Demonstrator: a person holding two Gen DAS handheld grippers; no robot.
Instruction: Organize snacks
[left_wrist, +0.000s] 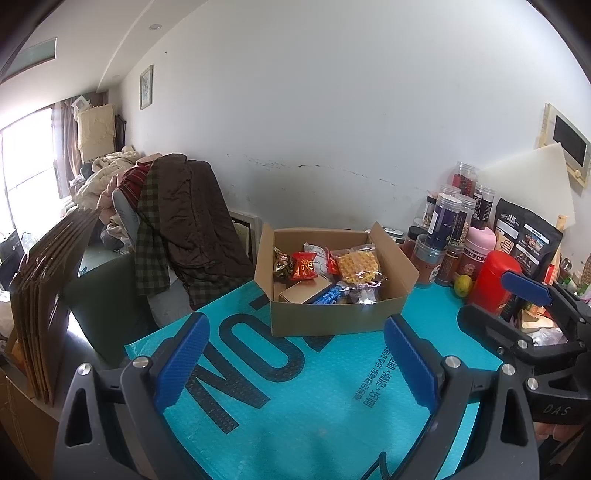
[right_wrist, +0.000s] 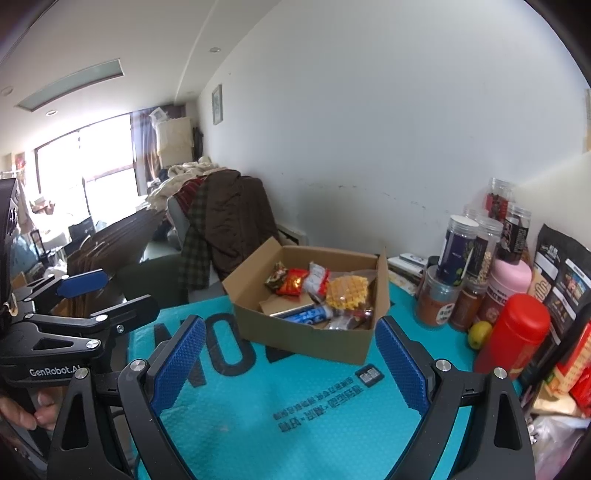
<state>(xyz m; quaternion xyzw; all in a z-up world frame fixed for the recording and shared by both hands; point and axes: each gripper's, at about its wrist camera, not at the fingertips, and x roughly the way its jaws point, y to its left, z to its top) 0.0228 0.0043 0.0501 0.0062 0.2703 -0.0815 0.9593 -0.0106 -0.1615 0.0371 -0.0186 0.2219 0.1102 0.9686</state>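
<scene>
An open cardboard box (left_wrist: 332, 314) (right_wrist: 295, 336) stands on the teal mat (left_wrist: 314, 387) (right_wrist: 295, 406). It holds several snacks: a yellow waffle pack (left_wrist: 358, 266) (right_wrist: 347, 291), a red packet (left_wrist: 303, 266) (right_wrist: 293, 282), a blue pack (left_wrist: 328, 295) (right_wrist: 308, 315) and a small brown carton (left_wrist: 301, 290). My left gripper (left_wrist: 295, 365) is open and empty, in front of the box. My right gripper (right_wrist: 290, 367) is open and empty, also in front of the box. Each gripper shows in the other's view, the right one (left_wrist: 506, 299) and the left one (right_wrist: 110, 295).
Jars (right_wrist: 465, 254), a red canister (left_wrist: 493, 282) (right_wrist: 513, 332), a pink bottle (right_wrist: 508, 280), a lemon (right_wrist: 479, 333) and black pouches (left_wrist: 524, 236) crowd the right side. A chair draped with clothes (left_wrist: 177, 225) and folded cardboard (left_wrist: 48, 295) stand left of the table.
</scene>
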